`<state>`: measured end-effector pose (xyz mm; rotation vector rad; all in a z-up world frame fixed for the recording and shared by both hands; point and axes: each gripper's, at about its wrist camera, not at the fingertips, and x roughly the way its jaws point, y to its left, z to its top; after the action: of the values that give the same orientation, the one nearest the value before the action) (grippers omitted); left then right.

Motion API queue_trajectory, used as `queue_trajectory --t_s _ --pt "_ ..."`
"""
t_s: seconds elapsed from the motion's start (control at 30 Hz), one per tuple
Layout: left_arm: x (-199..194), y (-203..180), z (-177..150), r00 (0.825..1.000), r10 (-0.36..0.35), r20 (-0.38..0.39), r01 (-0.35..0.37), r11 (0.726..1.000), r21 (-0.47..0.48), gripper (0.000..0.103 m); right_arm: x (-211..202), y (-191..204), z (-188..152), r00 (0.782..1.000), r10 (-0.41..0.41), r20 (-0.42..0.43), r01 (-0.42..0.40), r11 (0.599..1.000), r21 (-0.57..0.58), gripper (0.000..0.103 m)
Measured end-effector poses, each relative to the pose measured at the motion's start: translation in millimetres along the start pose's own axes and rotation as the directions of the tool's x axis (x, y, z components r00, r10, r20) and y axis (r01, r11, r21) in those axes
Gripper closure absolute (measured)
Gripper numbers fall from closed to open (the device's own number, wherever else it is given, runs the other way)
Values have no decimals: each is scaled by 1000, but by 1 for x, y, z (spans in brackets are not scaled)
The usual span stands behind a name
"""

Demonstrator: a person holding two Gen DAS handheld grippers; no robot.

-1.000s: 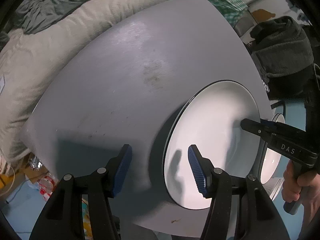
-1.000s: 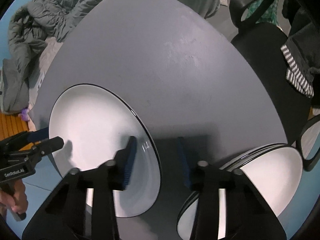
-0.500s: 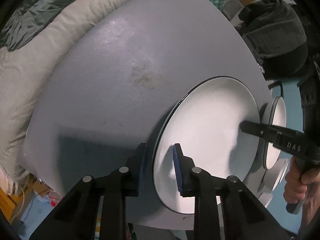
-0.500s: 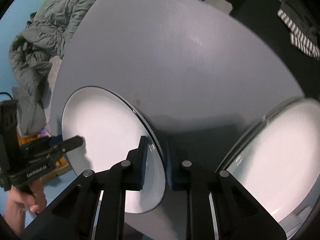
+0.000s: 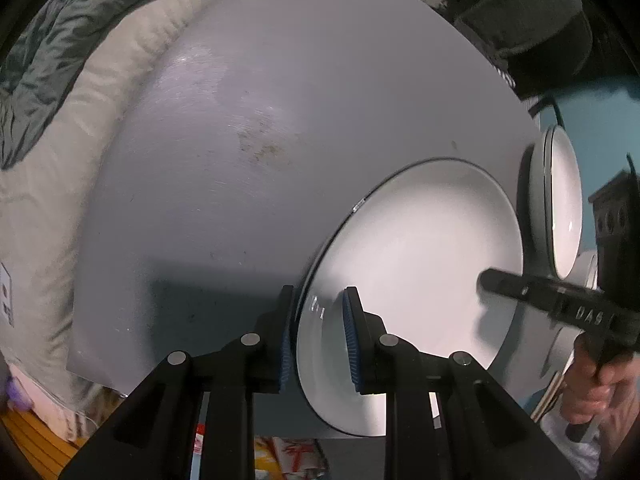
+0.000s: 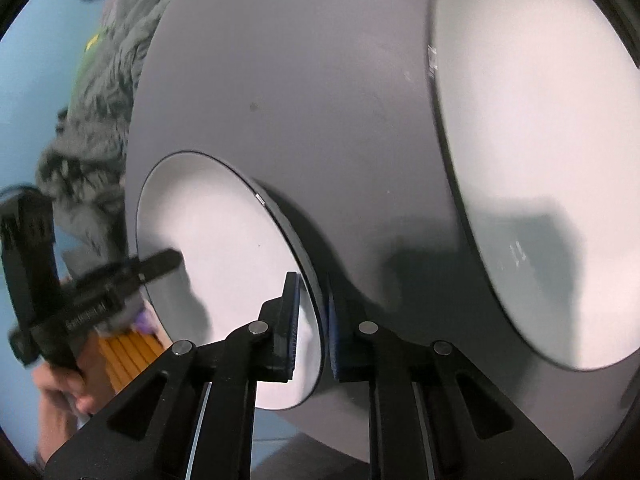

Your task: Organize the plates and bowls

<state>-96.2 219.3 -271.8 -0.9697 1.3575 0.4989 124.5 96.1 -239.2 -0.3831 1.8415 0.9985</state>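
Grey table (image 5: 280, 160), rounded, fills most of both views; scuffed brownish patch near centre in left wrist view. Pale quilted bedding (image 5: 60, 140) beyond table edge at 9 o'clock, dark green-grey blanket (image 5: 36, 48) at 10 o'clock, blue wall (image 6: 48, 40) behind. Dark bag or clothing heap (image 5: 532, 28) at 1 o'clock, off the table.

White plate (image 5: 420, 264) with thin dark rim, on the table toward 4 o'clock in left wrist view; same plate at 8 o'clock in right wrist view. Gripped at two opposite edges.

Second white dish stack (image 6: 540, 160) with dark rim, 2 o'clock in right wrist view, blurred; seen edge-on at 3 o'clock from the left. Whether plate or bowl: cannot tell.

Left gripper (image 5: 318, 340): blue-padded fingers (image 5: 352, 344) pinching near rim of white plate, one pad above, one below. Body and hand seen from the right at 8 o'clock, motion-blurred; white lettering on body unreadable.

Right gripper (image 6: 312, 320): pads pressed together on the opposite rim of the same plate. Seen from the left at 4 o'clock, fingertip lying over plate face, bare hand (image 5: 596, 392) wrapped on handle below. Lettering "DAS" readable on its body.

Orange slatted surface (image 6: 124, 356) below table edge at 8 o'clock, right view.
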Motion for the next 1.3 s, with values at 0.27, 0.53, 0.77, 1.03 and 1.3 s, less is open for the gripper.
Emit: queue_trajectory --t_s 0.27,0.53,0.77,1.03,1.3 --pt "1 -7 -11 1000 6 -2 -6 999 32 81 0 2 -6 999 7 41 -7 1000 13 89" --pt "4 -16 -29 999 -26 -26 26 1000 7 82 -2 -4 -23 999 -34 26 34 999 -15 89" --pt "-4 -36 -25 999 -41 -26 42 999 11 82 -17 -9 -33 998 -51 27 52 999 -15 89" --pt "-28 -80 -10 999 -33 -3 33 997 76 82 -54 -14 -37 996 -57 72 57 998 1 89" --pt "-43 -141 27 999 -39 27 34 988 149 82 -93 -33 -27 988 -64 137 62 998 19 89"
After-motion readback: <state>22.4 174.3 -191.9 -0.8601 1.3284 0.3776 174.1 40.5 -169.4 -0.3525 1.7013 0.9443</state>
